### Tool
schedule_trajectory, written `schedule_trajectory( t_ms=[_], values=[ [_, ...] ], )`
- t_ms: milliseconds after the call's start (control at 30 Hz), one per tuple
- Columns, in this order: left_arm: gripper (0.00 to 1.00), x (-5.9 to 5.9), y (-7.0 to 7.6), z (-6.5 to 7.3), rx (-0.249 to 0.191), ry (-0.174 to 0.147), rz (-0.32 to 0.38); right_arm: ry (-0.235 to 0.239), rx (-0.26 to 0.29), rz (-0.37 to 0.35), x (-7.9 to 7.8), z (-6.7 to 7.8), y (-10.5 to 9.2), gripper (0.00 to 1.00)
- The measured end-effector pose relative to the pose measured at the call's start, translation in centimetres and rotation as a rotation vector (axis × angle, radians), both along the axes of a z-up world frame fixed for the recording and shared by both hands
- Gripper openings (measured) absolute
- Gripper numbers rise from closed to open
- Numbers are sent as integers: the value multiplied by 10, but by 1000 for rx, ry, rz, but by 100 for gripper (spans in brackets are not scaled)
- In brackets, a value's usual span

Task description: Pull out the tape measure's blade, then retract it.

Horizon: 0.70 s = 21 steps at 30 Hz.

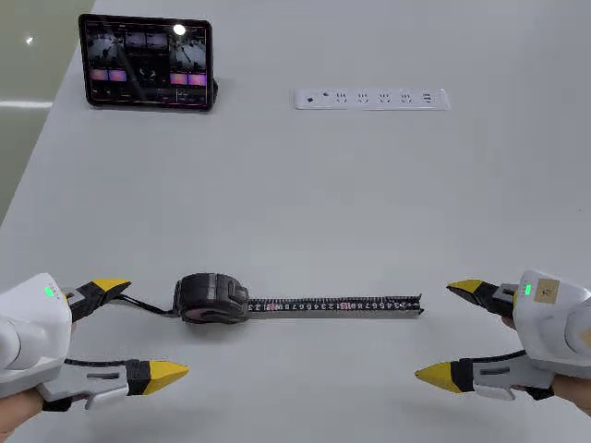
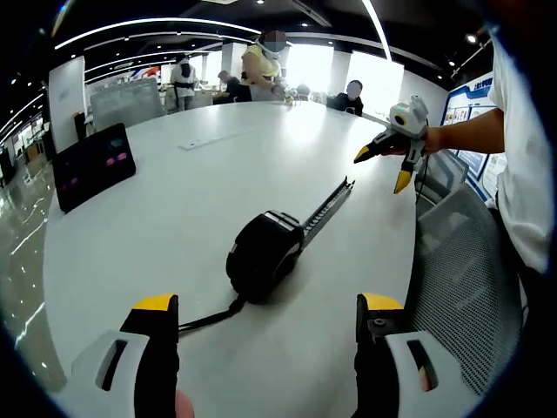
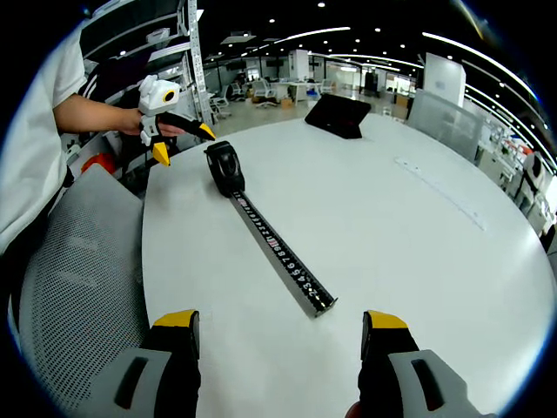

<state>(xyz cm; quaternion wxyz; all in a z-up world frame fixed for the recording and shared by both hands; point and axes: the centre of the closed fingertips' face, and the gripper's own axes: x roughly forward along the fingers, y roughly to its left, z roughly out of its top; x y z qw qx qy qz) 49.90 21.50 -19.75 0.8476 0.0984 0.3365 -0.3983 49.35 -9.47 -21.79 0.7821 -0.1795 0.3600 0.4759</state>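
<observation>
Tape measure (image 1: 211, 298), blade (image 1: 337, 305) drawn out, lies near the table's (image 1: 323, 185) front edge between left gripper (image 1: 155, 328) and right gripper (image 1: 434, 330), fingers parted, empty.

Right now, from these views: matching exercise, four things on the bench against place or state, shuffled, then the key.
Things:
1. blade
2. tablet
3. power strip
4. left gripper

States:
a. white, lying flat at the far side
b. open, holding nothing
c. pulled out, lying flat
d. propped up, screen lit

Pairs: 1-c, 2-d, 3-a, 4-b
</observation>
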Motion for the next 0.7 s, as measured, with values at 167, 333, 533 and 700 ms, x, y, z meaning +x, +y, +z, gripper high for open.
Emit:
schedule_trajectory(
  t_ms=[167,333,533,700],
  values=[
    [84,-5,2,1,-3,-8,18,-9,-3,-7,-5,2,-3,78],
    [86,-11,2,0,-2,-13,30,-20,-2,-27,-9,3,-6,80],
    [86,-13,4,2,-17,-25,71,-45,26,-74,-9,10,-7,81],
    [86,-16,5,1,-20,-25,87,-61,50,-111,-8,12,-6,81]
  ],
)
